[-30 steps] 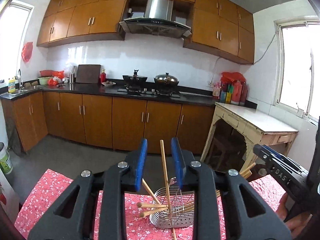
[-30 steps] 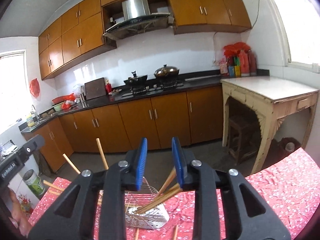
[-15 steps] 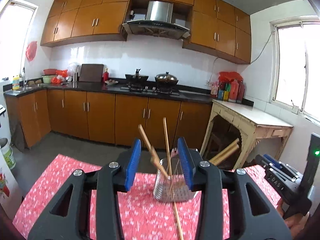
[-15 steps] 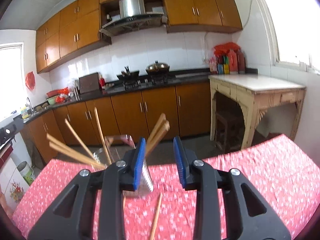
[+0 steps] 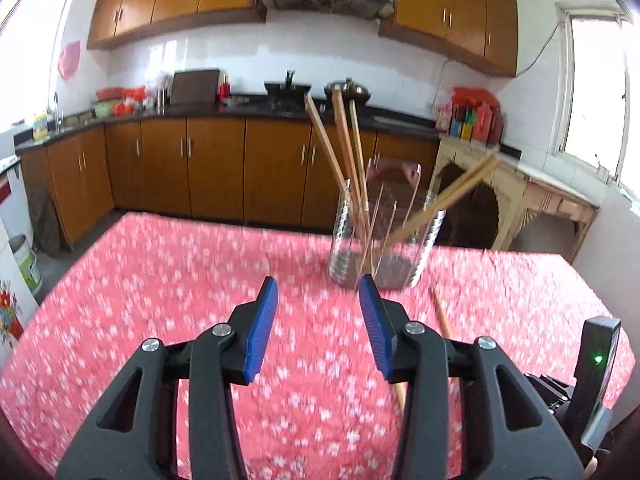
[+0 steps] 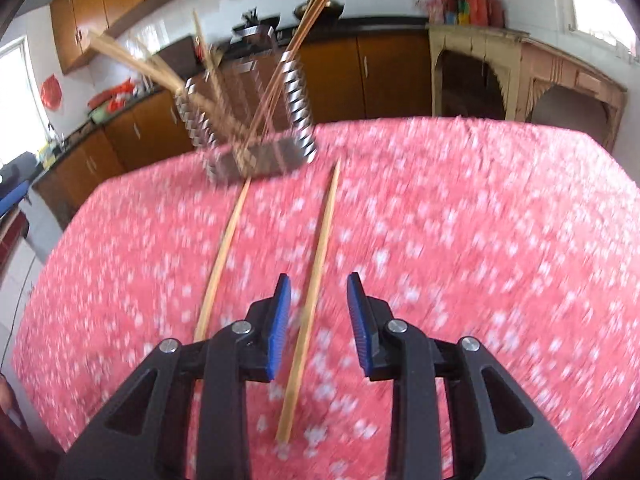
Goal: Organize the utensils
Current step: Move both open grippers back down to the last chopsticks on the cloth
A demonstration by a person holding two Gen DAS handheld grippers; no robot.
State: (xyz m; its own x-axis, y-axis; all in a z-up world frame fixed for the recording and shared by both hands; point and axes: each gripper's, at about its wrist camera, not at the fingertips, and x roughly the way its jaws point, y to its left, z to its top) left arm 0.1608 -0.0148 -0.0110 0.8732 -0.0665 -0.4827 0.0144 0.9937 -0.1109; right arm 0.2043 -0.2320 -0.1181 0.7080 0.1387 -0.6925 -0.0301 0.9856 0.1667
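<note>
- On the red flowered tablecloth point(image 5: 168, 280), a wire utensil basket point(image 5: 380, 256) stands upright toward the far edge, motion-blurred in both views.
- Several wooden chopsticks point(image 5: 340, 144) stand in the basket; in the left wrist view some rise steeply and lean left, while others point(image 5: 452, 196) slant out to the right over the rim.
- The left gripper point(image 5: 319, 300) is spread wide with nothing between its blue pads point(image 5: 262, 330); it sits over bare cloth, short of the basket and apart from it.
- In the left wrist view, one loose chopstick point(image 5: 440, 316) lies on the cloth just right of that gripper, its near part hidden behind the right-hand finger.
- The right gripper point(image 6: 317, 292) is also parted and grips nothing.
- In the right wrist view, two loose chopsticks lie flat on the cloth, running from near the basket point(image 6: 256, 132) toward the camera.
- The right-hand chopstick point(image 6: 316, 280) passes between the right gripper's blue pads point(image 6: 279, 324), nearer the left pad; whether it touches that pad cannot be told.
- The left-hand chopstick point(image 6: 224, 256) lies just outside the gripper's left finger, its far end close to the basket's base.
- Behind the table run wooden cabinets point(image 5: 216, 168) under a dark counter.
</note>
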